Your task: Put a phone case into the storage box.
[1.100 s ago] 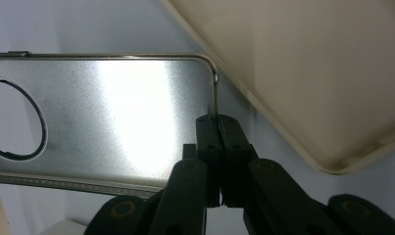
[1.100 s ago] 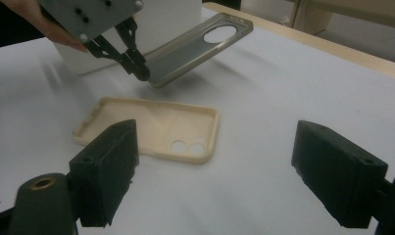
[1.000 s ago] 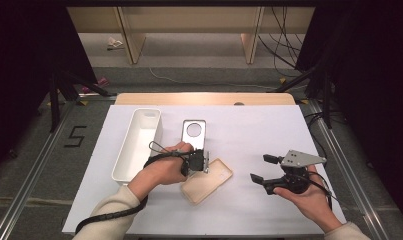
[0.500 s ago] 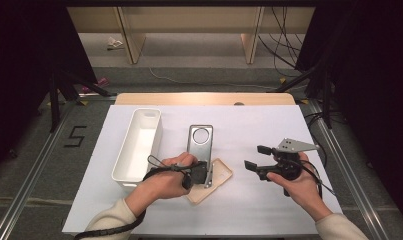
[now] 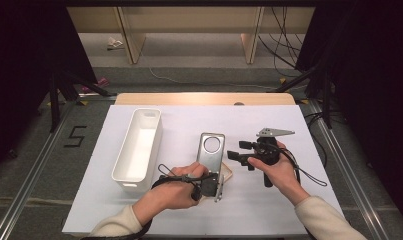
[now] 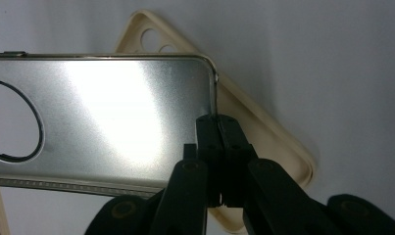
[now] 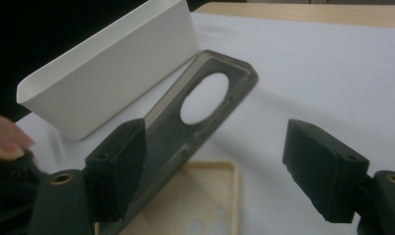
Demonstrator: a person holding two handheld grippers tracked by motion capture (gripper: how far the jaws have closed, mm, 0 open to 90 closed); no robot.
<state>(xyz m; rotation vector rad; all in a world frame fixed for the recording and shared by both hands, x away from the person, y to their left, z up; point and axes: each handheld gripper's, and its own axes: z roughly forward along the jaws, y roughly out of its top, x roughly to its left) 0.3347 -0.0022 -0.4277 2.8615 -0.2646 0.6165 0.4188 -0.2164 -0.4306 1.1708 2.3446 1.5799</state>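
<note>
Centrally on the table [image 5: 289,125], silver phone case [image 5: 210,151] clamped at its near edge by the left gripper [image 5: 220,186], held above the cream case [image 6: 263,127], right gripper [image 5: 234,150] spread apart just beside its right side, white bin [image 5: 139,145] lying to the left.

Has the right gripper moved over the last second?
Yes. The right gripper has moved left and slightly up the table, toward the grey phone case and the white bin.

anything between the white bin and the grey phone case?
Nothing. In the high view only bare white table cover separates the white bin from the grey phone case, which the left gripper pinches by its near edge.
</note>
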